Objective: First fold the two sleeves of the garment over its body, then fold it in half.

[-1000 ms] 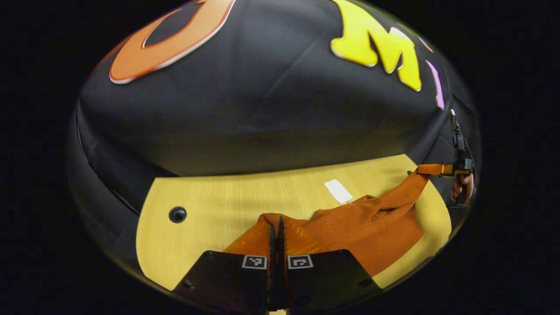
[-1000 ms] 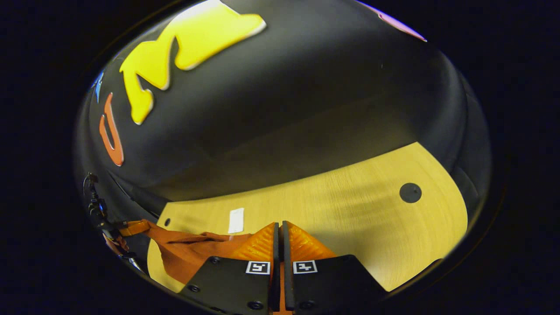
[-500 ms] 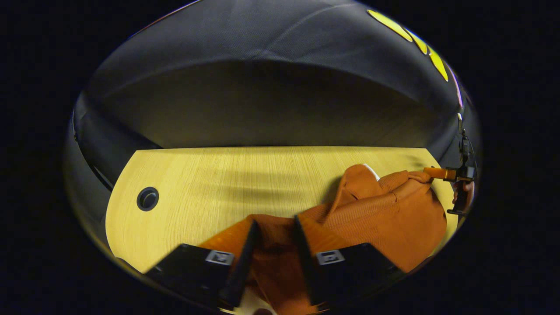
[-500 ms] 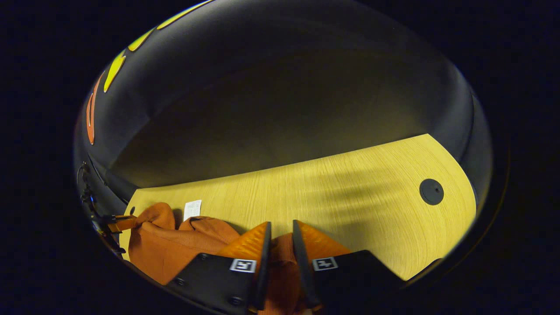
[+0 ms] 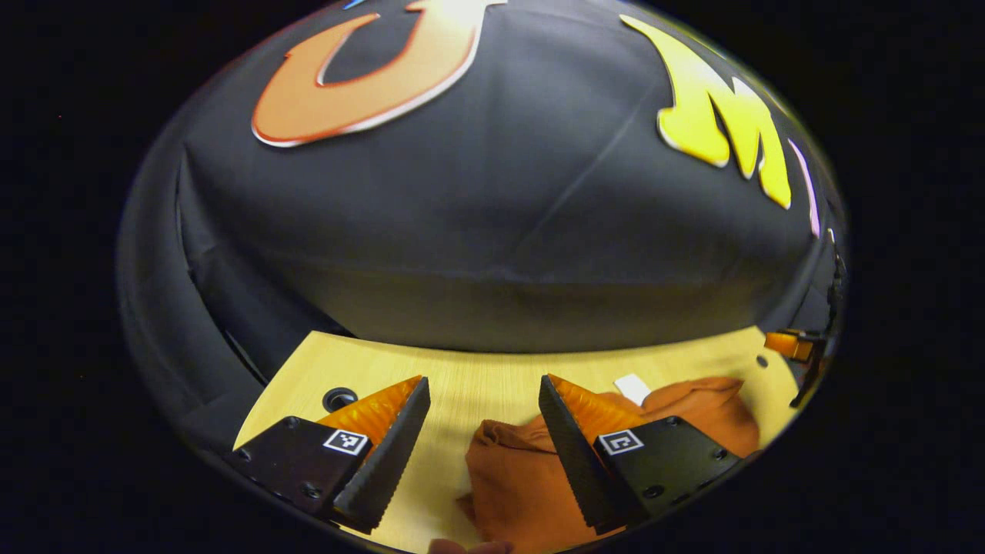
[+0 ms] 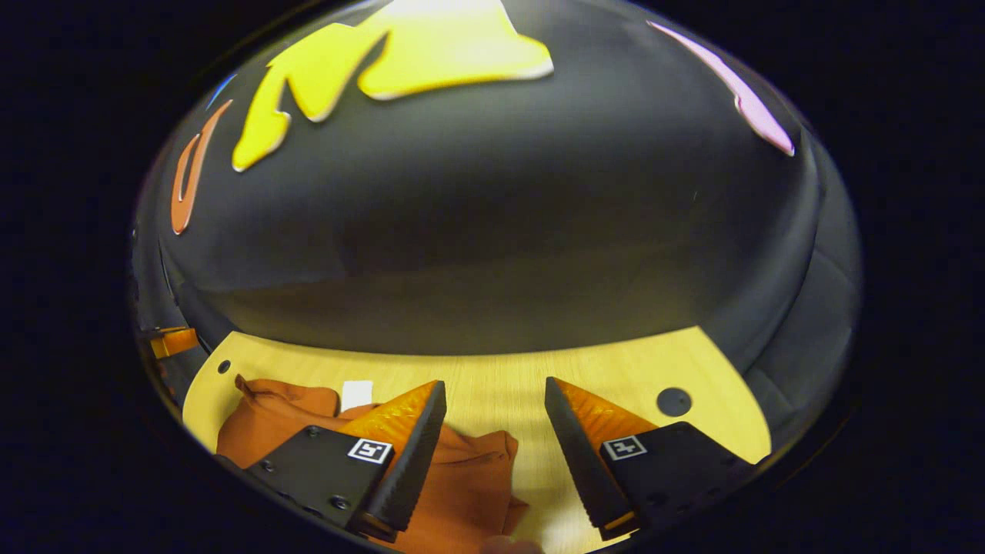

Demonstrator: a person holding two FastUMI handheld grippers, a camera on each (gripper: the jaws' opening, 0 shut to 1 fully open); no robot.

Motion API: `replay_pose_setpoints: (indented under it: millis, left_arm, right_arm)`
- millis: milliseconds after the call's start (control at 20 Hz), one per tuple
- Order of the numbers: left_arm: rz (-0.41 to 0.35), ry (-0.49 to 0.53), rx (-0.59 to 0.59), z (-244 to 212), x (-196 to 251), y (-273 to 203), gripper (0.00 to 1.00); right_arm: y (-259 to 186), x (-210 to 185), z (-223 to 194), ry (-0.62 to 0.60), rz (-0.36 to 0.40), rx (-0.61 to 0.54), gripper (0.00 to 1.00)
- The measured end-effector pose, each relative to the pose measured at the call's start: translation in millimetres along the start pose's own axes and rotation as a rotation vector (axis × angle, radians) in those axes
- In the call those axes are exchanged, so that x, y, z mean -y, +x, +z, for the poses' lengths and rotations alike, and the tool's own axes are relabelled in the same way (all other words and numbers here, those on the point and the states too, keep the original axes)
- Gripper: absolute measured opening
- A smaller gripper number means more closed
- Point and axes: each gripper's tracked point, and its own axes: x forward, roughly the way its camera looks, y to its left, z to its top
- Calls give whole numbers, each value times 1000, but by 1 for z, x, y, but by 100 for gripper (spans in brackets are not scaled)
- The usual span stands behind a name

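Note:
The rust-orange garment [image 5: 523,477] lies bunched on the wooden table [image 5: 477,381], low and right of centre in the left gripper view. My left gripper [image 5: 481,431] stands wide open above it, with nothing between its fingers. In the right gripper view the same garment [image 6: 469,481] spreads across the lower left of the table [image 6: 500,381]. My right gripper [image 6: 492,431] is also wide open, its left finger over the cloth and nothing held. The other gripper [image 5: 796,346] peeks in at the far right edge of the left gripper view.
A small white tag [image 5: 632,388] lies on the table beside the garment, also seen as a white tag [image 6: 356,394]. A round black grommet hole [image 5: 338,398] is at the table's left end and another grommet [image 6: 674,402] at its right end. The black cloth wall stands just behind.
Both grippers went from shut on the garment to wide open and let it drop. Both then lifted and tilted up, away from the cloth, which now lies crumpled on the table.

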Motion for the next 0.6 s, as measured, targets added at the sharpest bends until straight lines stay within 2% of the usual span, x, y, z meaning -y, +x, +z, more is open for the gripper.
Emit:
replay_pose_setpoints:
  millis: [100, 150, 350, 450, 500, 550, 600]
  left_arm:
    - [-27, -31, 77, 21, 11, -45, 93]
    - [-29, -29, 125, 36, 15, -72, 93]
    - [-14, 10, 281, 83, 36, -211, 92]
    - [-31, 22, 355, 88, 55, -278, 92]
    - [-37, 21, 375, 87, 64, -307, 100]
    - [-42, 19, 387, 82, 70, -332, 94]
    - [-47, 18, 393, 74, 72, -351, 94]
  right_arm:
    - [-51, -22, 34, -12, 0, 98, 83]
    - [-82, -34, 50, -16, 5, 143, 86]
    - [-221, -71, 97, -29, 17, 336, 88]
    - [-284, -80, 98, -49, -11, 376, 88]
    - [-316, -88, 92, -51, -5, 385, 90]
    - [-344, -92, 83, -40, -7, 388, 92]
    - [-368, -94, 73, -34, -5, 400, 92]
